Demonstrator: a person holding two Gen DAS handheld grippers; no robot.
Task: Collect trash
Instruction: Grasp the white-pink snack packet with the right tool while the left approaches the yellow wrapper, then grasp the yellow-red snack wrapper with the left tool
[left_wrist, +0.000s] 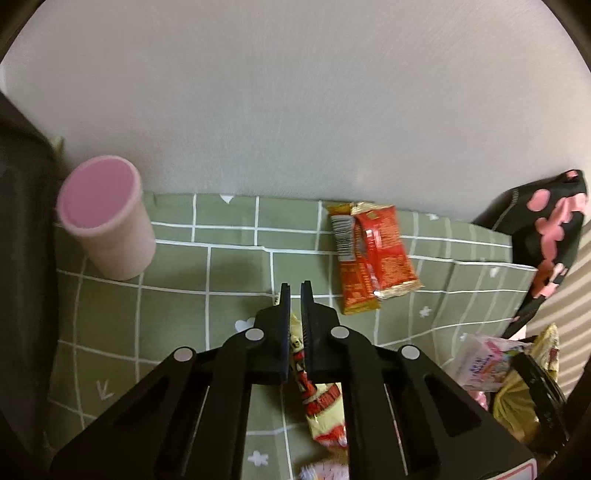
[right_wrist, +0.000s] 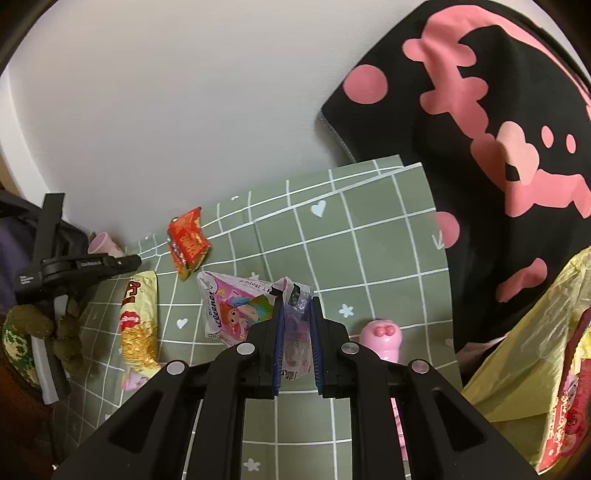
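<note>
My left gripper is nearly shut above a yellow and red snack wrapper on the green checked cloth; whether it grips the wrapper is unclear. The same wrapper lies flat in the right wrist view, with the left gripper beside its top. My right gripper is shut on a pink Kleenex tissue pack at its crumpled right end. A red and orange wrapper lies near the wall, also in the right wrist view. A yellow plastic bag holding wrappers sits at the right.
A pink cup stands at the cloth's far left corner. A black cloth with pink shapes hangs at the right. A small pink pig-nosed object lies by my right gripper. A white wall backs the table.
</note>
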